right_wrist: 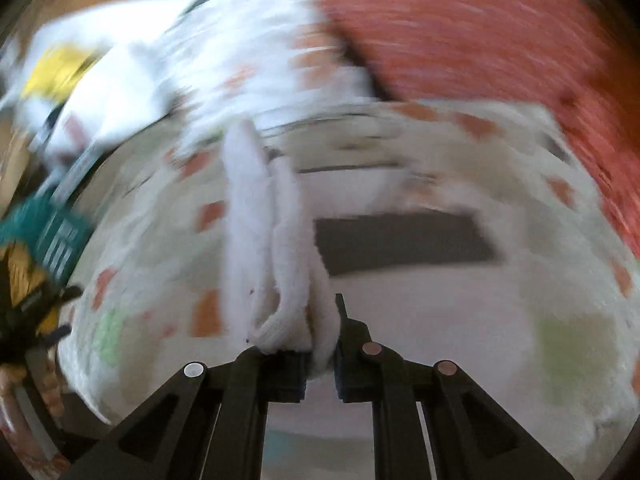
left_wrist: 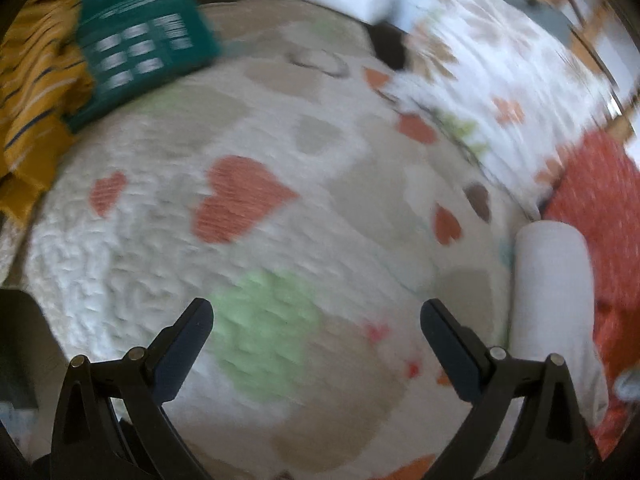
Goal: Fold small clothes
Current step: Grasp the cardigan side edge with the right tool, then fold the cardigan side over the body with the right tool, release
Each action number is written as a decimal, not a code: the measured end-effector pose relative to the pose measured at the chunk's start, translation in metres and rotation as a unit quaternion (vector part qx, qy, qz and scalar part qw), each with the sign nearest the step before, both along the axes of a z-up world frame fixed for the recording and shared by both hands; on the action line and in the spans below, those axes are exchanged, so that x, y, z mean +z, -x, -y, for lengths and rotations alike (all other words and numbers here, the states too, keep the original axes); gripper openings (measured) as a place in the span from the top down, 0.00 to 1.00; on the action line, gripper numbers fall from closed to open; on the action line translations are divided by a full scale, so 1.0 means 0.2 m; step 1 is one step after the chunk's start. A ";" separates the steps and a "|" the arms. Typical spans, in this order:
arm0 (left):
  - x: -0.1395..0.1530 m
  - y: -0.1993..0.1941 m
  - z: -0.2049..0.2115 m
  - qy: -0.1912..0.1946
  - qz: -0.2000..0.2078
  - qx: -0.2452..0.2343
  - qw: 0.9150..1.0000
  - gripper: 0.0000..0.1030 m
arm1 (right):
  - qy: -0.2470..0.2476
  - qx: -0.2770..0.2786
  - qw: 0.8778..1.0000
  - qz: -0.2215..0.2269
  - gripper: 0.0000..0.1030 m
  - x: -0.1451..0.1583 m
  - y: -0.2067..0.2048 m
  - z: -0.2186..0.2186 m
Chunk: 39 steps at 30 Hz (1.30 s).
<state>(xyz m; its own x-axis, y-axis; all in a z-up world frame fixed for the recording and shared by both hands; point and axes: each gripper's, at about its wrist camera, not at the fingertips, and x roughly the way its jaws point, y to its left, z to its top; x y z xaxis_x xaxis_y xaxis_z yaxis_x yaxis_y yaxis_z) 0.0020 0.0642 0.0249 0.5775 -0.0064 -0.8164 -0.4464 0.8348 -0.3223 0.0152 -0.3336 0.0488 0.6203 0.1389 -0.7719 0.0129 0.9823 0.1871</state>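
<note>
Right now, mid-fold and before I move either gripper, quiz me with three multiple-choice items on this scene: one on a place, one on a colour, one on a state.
1. Where does the teal box sit in the left wrist view?
A. upper left, beside the mustard striped garment
B. between the fingers
C. on the red cloth

2. What colour is the largest heart on the blanket?
A. blue
B. coral orange
C. black

3. What state is the right gripper in?
A. wide open, nothing in it
B. out of view
C. shut on the white cloth

Answers: 1 A, the box lies against the striped fabric; 2 B, it reads coral orange despite blur; 3 C, white fabric bunches between the nearly closed fingers, while the left gripper stands open.
</note>
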 end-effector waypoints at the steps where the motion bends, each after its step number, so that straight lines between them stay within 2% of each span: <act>1: 0.00 -0.02 0.05 -0.005 0.001 -0.015 1.000 0.00 | 0.009 -0.026 1.000 -0.009 0.90 -0.03 0.03 0.12; 4: 0.00 -0.11 0.28 -0.025 0.002 -0.079 0.997 0.00 | -0.004 -0.069 0.995 -0.068 0.90 -0.19 0.09 0.38; 7: -0.02 -0.16 0.49 -0.040 0.004 -0.133 0.990 0.00 | -0.033 -0.067 0.992 -0.102 0.88 -0.32 0.10 0.47; 12: -0.04 -0.20 0.75 -0.050 0.007 -0.199 0.979 0.00 | 0.011 -0.019 0.996 -0.087 0.89 -0.24 0.13 0.37; 18: -0.05 -0.22 0.91 -0.051 0.014 -0.244 0.968 0.00 | -0.017 -0.038 0.997 -0.067 0.90 -0.17 0.21 0.47; 22: -0.07 -0.23 1.05 -0.066 0.014 -0.279 0.958 0.00 | 0.020 -0.027 0.993 -0.115 0.88 -0.23 0.23 0.47; 23: -0.08 -0.23 1.10 -0.073 0.010 -0.288 0.955 0.00 | 0.018 -0.032 0.992 -0.117 0.84 -0.23 0.24 0.48; 26: -0.12 -0.23 1.18 -0.096 -0.004 -0.305 0.947 0.00 | 0.007 -0.065 0.995 -0.080 0.66 -0.11 0.24 0.54; 29: -0.14 -0.20 1.23 -0.128 -0.008 -0.310 0.942 0.00 | 0.022 -0.083 0.996 -0.031 0.64 0.01 0.17 0.54; 31: -0.13 -0.19 1.23 -0.141 -0.003 -0.305 0.942 0.00 | 0.020 -0.060 0.998 -0.023 0.64 0.04 0.05 0.48; 33: -0.11 -0.18 1.23 -0.153 0.001 -0.298 0.942 0.00 | 0.001 -0.030 0.999 -0.027 0.64 0.01 -0.07 0.40; 35: -0.10 -0.17 1.22 -0.171 0.009 -0.291 0.941 0.00 | -0.004 -0.012 0.999 -0.052 0.64 -0.09 -0.21 0.32; 37: -0.08 -0.17 1.22 -0.186 0.016 -0.287 0.940 0.00 | 0.013 0.002 0.997 -0.082 0.64 -0.22 -0.33 0.25; 39: -0.07 -0.16 1.21 -0.200 0.022 -0.283 0.938 0.00 | 0.044 -0.001 0.997 -0.064 0.56 -0.28 -0.37 0.22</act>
